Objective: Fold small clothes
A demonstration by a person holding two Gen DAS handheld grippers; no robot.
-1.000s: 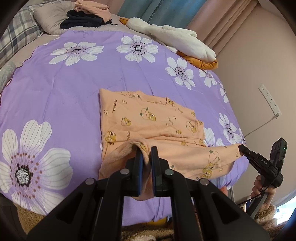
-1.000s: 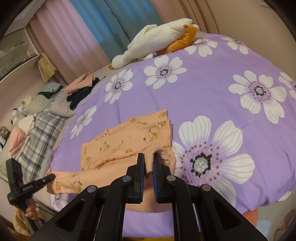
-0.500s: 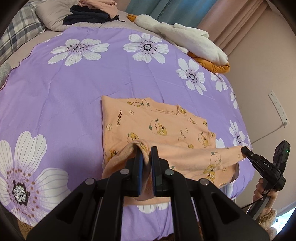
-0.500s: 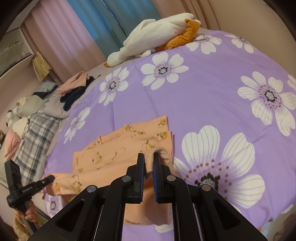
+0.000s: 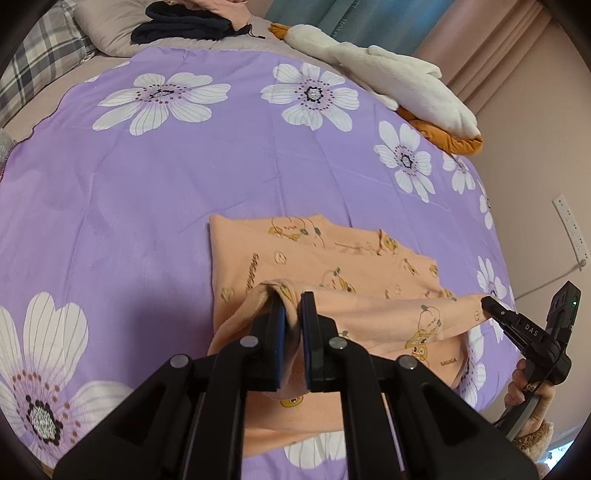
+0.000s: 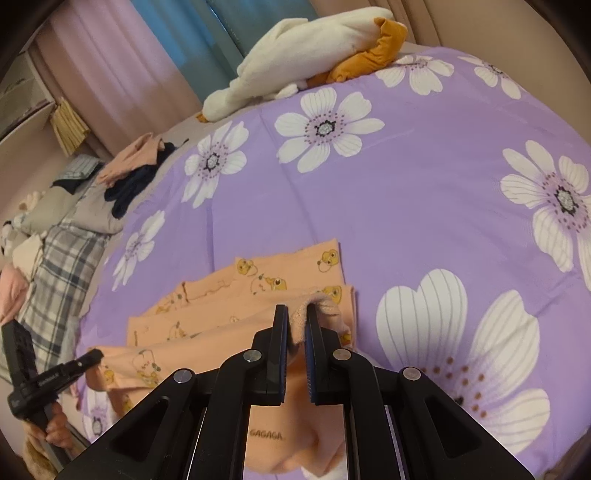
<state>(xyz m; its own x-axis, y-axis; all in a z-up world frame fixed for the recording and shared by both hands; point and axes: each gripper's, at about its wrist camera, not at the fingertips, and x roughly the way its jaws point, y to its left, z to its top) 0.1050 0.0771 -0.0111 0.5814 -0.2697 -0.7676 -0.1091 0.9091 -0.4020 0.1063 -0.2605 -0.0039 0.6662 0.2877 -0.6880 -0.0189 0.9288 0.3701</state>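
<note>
A small peach garment [image 5: 332, 258] with yellow cartoon prints lies on the purple flowered bedspread [image 5: 147, 184]. Its far half is flat; its near edge is lifted and stretched between my two grippers. My left gripper [image 5: 291, 306] is shut on one corner of that lifted edge. My right gripper [image 6: 295, 317] is shut on the other corner; it also shows at the right of the left wrist view [image 5: 491, 306]. In the right wrist view the garment [image 6: 258, 288] folds forward over itself, and the left gripper [image 6: 94, 358] shows at the lower left.
A white and orange plush toy [image 5: 388, 81] lies at the far side of the bed. Dark and pink clothes [image 5: 184, 22] sit on pillows at the far left. A plaid blanket [image 6: 62, 258] lies along the bed's edge. A wall socket [image 5: 570, 229] is on the right wall.
Both grippers have carried the lifted near edge forward over the flat part of the garment. More of the lower layer is now covered.
</note>
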